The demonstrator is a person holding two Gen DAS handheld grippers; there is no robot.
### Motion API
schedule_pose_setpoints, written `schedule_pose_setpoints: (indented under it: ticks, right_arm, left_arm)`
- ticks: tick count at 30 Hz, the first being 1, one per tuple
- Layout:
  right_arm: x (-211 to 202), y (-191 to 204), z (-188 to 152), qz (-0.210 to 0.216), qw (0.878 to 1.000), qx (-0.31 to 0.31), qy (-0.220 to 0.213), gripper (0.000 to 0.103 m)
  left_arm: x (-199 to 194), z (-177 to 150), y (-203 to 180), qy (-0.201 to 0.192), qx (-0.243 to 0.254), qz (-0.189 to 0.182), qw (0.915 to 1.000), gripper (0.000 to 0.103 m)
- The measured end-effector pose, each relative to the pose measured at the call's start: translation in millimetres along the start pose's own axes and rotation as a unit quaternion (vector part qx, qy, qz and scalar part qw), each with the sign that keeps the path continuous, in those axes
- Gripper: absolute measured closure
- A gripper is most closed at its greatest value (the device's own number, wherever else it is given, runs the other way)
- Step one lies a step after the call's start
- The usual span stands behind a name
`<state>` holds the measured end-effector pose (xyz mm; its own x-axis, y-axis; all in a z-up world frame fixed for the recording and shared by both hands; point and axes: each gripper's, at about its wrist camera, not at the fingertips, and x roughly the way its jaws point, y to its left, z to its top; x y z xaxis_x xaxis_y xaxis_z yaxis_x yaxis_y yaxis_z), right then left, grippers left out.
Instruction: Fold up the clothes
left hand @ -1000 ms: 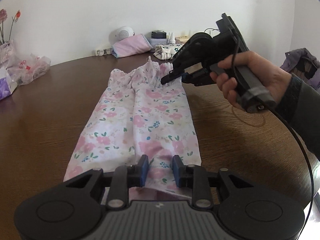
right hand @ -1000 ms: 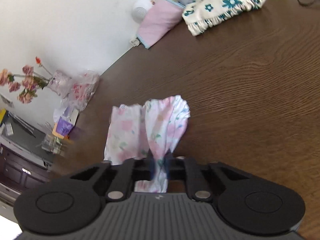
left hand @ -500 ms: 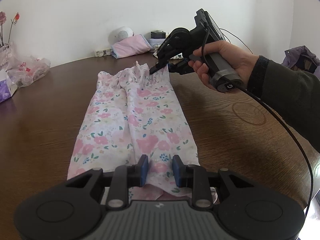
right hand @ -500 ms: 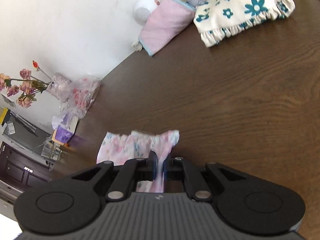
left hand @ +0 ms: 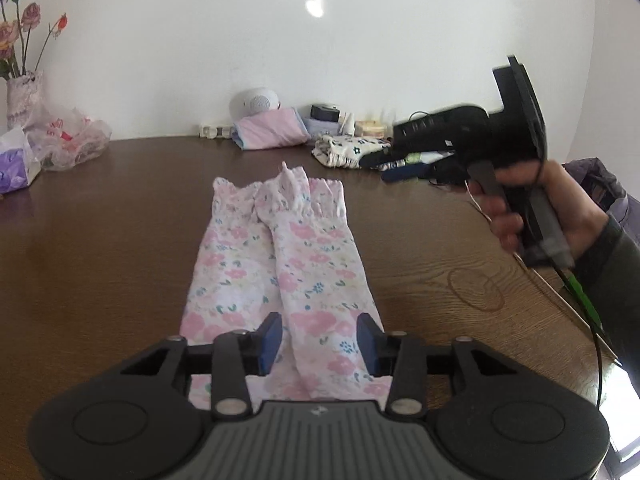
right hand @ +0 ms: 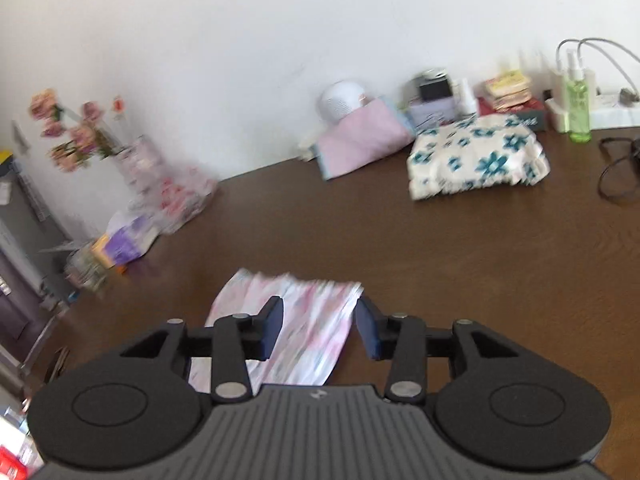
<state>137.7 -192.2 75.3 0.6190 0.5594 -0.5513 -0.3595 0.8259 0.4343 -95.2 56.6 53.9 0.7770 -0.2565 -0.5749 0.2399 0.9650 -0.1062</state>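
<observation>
Left wrist view shows the pink floral cotton garment [left hand: 280, 276] flat on the brown wooden worktop [left hand: 100, 248], folded lengthwise into a narrow strip; crosswise folds appear left. Its long axis runs from the left gripper [left hand: 318, 338] toward the wall, ruffled end far. Both grippers' jaws stand wide, holding nothing; the right gripper [right hand: 318, 330] hovers above that far end.

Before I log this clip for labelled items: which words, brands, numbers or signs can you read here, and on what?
None can be read.
Dark box behind the folded blue-flowered cloth: pale lettering, too blurred.
Stacked packets: print blurred.
Green spray bottle: no legible label.
Purple pack: print too small.
Small emblem, no letters, on each gripper's body.
</observation>
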Motion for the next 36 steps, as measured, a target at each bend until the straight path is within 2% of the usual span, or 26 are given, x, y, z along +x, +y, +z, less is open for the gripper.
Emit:
schedule_pose_setpoints:
  ticks: [3,5,7,9,10,13,19,22,24,26,27,29,30,33,36]
  right_arm:
    - [-8,38,-36,0.008,0.996,-0.076,0.037,0.065]
    - [-17,61,-60,0.007,0.993,-0.116,0.037,0.067]
    - [-27,79,-81,0.017,0.989,-0.145,0.035,0.068]
    - [-31,96,-100,0.024,0.983,-0.179,0.041,0.069]
    - [-33,104,-109,0.028,0.979,-0.196,0.044,0.069]
    - [-27,119,-134,0.008,0.97,-0.236,0.065,0.069]
    - [-32,121,-153,-0.025,0.965,-0.249,0.081,0.07]
    - [-42,122,-154,-0.038,0.962,-0.247,0.107,0.07]
    - [-55,121,-140,-0.024,0.968,-0.228,0.106,0.069]
    - [-68,119,-115,-0.004,0.974,-0.213,0.079,0.066]
    - [-70,118,-104,0.001,0.976,-0.209,0.065,0.066]
    - [-62,124,-83,0.005,0.974,-0.222,0.047,0.066]
    - [-54,131,-80,0.003,0.97,-0.238,0.046,0.066]
    - [-32,160,-96,0.013,0.957,-0.281,0.069,0.066]
    - [-21,187,-127,-0.003,0.943,-0.324,0.075,0.066]
  left_arm:
    - [-3,-3,19,0.0,0.026,0.054,0.9982,0.059]
    - [1,-9,32,0.009,0.023,0.094,0.9953,0.062]
    - [7,-15,43,0.028,0.003,0.087,0.9958,0.065]
    - [11,-21,51,0.048,-0.022,0.059,0.9968,0.076]
    - [12,-24,50,0.052,-0.024,0.052,0.997,0.077]
    - [11,-29,38,0.047,-0.007,0.06,0.9971,0.077]
    - [4,-39,16,0.05,0.009,0.059,0.9969,0.076]
    - [-8,-39,9,0.071,0.013,0.029,0.997,0.075]
    - [-18,-28,21,0.062,-0.009,-0.004,0.998,0.073]
    - [-23,-12,39,0.044,-0.032,-0.026,0.9982,0.063]
    - [-20,0,51,0.029,-0.038,-0.02,0.9987,0.049]
    - [0,29,77,0.004,-0.046,0.004,0.9989,0.047]
    - [17,44,89,0.004,-0.052,0.011,0.9986,0.047]
    - [83,87,120,0.047,-0.076,0.007,0.996,0.05]
    - [140,113,133,0.084,-0.088,0.012,0.9925,0.049]
